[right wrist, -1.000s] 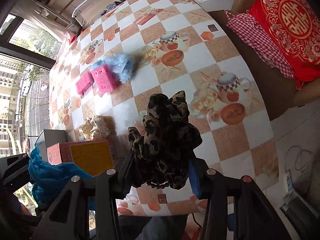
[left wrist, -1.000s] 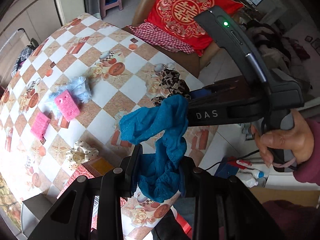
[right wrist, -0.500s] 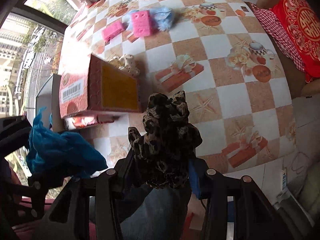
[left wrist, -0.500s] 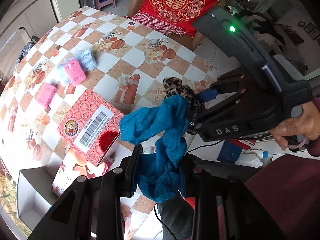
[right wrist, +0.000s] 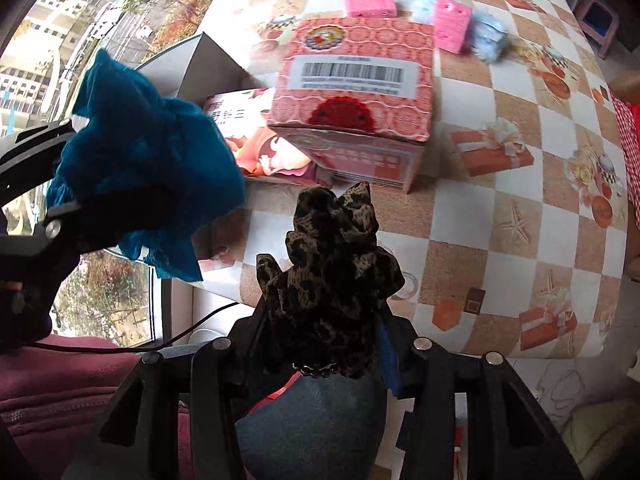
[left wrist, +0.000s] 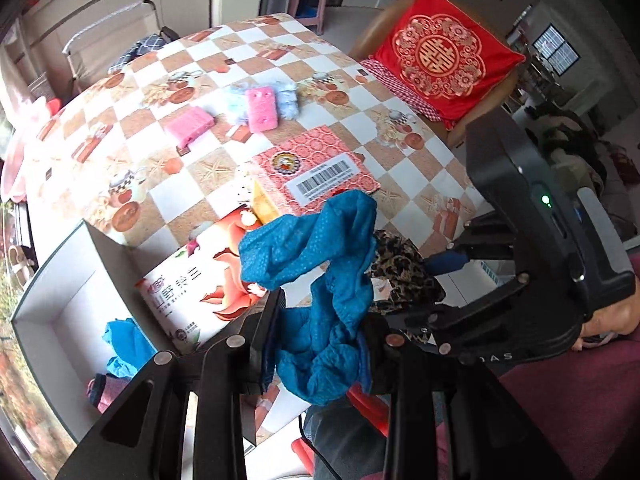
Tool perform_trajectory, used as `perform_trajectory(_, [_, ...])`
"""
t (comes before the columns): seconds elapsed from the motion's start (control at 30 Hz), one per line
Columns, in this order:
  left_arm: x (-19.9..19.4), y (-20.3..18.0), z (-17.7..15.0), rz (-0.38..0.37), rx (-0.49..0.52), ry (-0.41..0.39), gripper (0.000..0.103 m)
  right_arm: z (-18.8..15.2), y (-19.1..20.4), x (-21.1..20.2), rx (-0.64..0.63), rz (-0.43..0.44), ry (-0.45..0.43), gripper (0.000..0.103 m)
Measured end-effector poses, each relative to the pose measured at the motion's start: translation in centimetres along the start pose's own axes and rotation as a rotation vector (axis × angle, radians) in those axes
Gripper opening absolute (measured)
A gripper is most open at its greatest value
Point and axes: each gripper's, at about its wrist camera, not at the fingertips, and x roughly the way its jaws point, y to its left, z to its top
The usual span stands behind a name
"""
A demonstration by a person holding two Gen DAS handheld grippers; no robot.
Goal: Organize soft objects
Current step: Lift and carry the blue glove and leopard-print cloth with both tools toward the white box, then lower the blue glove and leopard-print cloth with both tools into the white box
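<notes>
Presently both grippers are loaded — the left gripper (left wrist: pixel 320 360) has its fingers pinching a blue cloth (left wrist: pixel 316 272) near the open box (left wrist: pixel 60 280) at the worktop (left wrist: pixel 400 152) edge, while the right gripper (right wrist: pixel 324 344) pinches a leopard-print scrunchie (right wrist: pixel 332 280) just beside it.

- A crumpled teal-blue fabric scrunchie (left wrist: pixel 320 280) is pinched between gripper pads, its loose folds standing up above them.
- A ruffled leopard-print fabric scrunchie (right wrist: pixel 332 276) is likewise clamped, bunched upright.
- Two pink rectangular sponges lie on the checked tablecloth: one flat (left wrist: pixel 189 125), one (left wrist: pixel 261 109) resting on a fluffy pale-blue scrunchie (left wrist: pixel 289 98).
- Another blue cloth piece (left wrist: pixel 124 344) lies crumpled inside an open white cardboard box (left wrist: pixel 60 280).
</notes>
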Motion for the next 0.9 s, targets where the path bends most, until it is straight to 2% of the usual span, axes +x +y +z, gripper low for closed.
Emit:
perform_trajectory(0.43, [-2.8,7.3,-3.7,0.076,-0.268,-0.105,0.034,3.7,6.7,-0.7,-0.220,-0.027,0.015,0.048])
perform_trajectory(0.7, [-3.8,11.2,-6.9,0.127,-0.421,-0.132,0.034,6.2,9.7,-0.7,-0.287,-0.019,0.005,0.048])
perform_trajectory(0.9, [-4.4,13.4,-9.5,0.173,-0.498,-0.135,0.034,7.9,11.8,-0.9,-0.318,-0.004,-0.003,0.048])
